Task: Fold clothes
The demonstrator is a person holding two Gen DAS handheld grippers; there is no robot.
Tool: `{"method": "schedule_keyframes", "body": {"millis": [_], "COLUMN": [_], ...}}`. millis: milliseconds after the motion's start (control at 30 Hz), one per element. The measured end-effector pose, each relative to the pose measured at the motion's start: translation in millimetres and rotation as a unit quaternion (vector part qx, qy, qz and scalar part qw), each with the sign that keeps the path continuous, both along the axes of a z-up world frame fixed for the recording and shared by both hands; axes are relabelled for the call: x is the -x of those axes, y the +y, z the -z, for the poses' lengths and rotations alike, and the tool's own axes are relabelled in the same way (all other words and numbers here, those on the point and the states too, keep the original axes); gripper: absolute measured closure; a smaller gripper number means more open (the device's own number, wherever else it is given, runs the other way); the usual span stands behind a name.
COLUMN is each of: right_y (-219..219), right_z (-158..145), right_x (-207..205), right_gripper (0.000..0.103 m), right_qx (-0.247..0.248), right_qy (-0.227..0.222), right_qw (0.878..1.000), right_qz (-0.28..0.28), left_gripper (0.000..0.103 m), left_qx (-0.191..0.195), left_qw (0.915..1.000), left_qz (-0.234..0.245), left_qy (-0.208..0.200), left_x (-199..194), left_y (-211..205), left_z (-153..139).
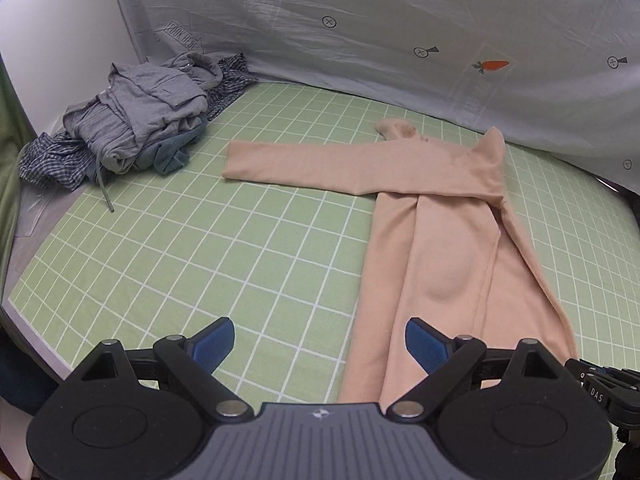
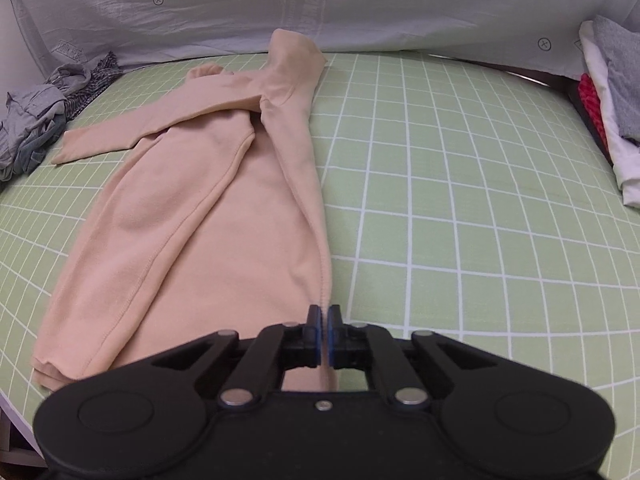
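Right wrist view, one peach top (image 2: 208,200), right gripper (image 2: 322,334) clamping its hem, two clothes piles (image 2: 36,120).

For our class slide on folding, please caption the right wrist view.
Right gripper shut on peach long-sleeved top's hem edge, on green checked sheet.

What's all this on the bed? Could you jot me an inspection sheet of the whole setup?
Surface: green checked sheet, flat.
Job's things: peach top laid out, one sleeve folded across.
Clutter: heap of grey and checked clothes far left; stack of clothes far right.
Tongs: left tongs open, above the top's hem; right tongs shut on the top's edge.
Cables: nothing seen.
Surroundings: grey carrot-print cloth behind.
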State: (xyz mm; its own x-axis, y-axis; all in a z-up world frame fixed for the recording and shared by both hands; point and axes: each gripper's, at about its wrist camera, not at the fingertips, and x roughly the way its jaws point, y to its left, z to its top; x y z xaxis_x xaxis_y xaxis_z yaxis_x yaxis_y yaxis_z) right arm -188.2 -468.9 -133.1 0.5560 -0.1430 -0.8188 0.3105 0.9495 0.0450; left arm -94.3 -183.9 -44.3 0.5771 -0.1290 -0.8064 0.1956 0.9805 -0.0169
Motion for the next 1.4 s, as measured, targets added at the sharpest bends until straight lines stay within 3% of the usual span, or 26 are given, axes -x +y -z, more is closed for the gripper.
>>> {"method": "schedule_keyframes", "body": {"millis": [300,567,667,800,933,1067,1200,1400], "right_y": [74,124,137,143,140,126,115,138], "right_z": [-25,9,17,5,-15,-20,-10,20], "right_x": [-12,-44,-43,-34,-17,1,7,0], "right_gripper": [0.100,0.099,0.093,0.067,0.063,0.061,0.061,0.058], "right_qx": [0.016,-0.013,-0.012,-0.033,-0.016,-0.006,0.006,0.029], "right_qy": [-0.030,-0.020,-0.016,-0.040,-0.077,-0.085,-0.047,0.019], "right_qw": [0.999,0.999,0.998,0.995,0.989,0.980,0.975,0.984], "right_qz": [-0.004,0.044,0.067,0.088,0.123,0.182,0.216,0.176], "left_gripper": [0.011,0.011,0.010,0.010,0.010,0.010,0.010,0.010], "left_qx": [0.037,0.023,0.015,0.018,0.030,0.031,0.028,0.027], "left_qw": [0.9984,0.9963,0.9969,0.9973,0.9963,0.9939,0.9926,0.9935], "left_qz": [0.037,0.071,0.068,0.068,0.080,0.106,0.118,0.111], "left_qy": [-0.023,-0.044,-0.037,-0.024,-0.012,-0.008,-0.003,0.003], "left_x": [-32,-54,-62,-69,-76,-75,-71,-75], "left_y": [48,103,121,134,132,123,121,118], "left_z": [-9,-11,-7,-2,1,6,8,11]}}
